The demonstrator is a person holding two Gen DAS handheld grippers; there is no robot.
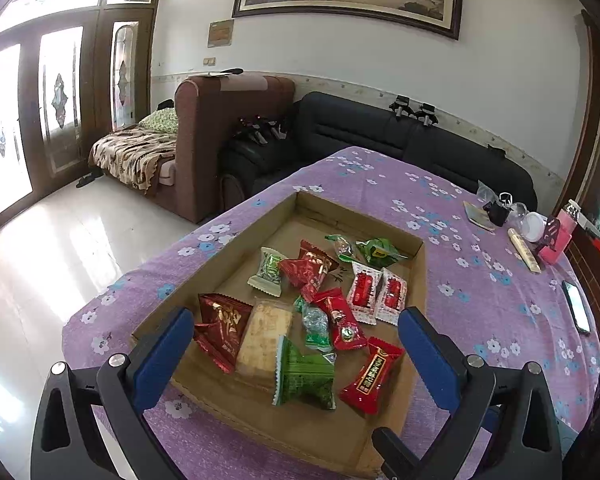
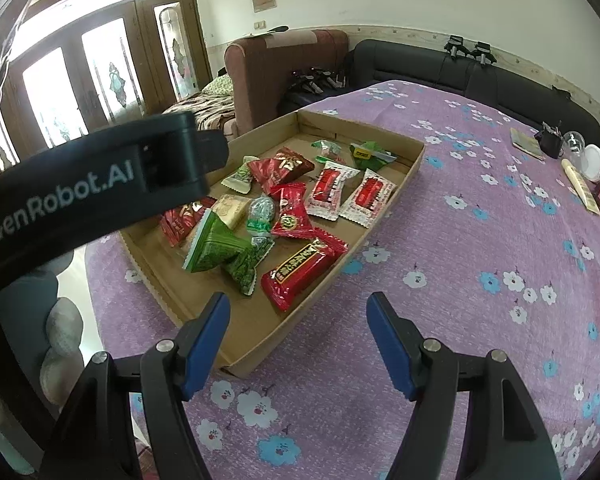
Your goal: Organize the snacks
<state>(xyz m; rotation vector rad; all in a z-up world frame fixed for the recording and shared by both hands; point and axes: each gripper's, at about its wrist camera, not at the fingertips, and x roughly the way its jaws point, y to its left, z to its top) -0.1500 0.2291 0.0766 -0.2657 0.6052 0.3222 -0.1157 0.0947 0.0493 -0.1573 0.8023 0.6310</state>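
black sofa [image 1: 400, 136] against white wall [image 1: 340, 52] (glass doors [image 1: 56, 96] glowing).

Brown cardboard tray [image 1: 418, 280] holding red, green and white-and-red snack packets [image 1: 308, 308], on a purple tablecloth [image 2: 480, 240] patterned with white and blue flowers.

Left claw [image 1: 296, 344] gapes empty above snack packets [image 1: 324, 300] in cardboard tray [image 1: 418, 276].

From the right wrist, I see the left claw's body [image 2: 100, 184] covering the tray's [image 2: 380, 208] left wall and part of a red packet [image 2: 180, 220]. Items at the worktop's [image 1: 480, 300] far edge are too small to identify.
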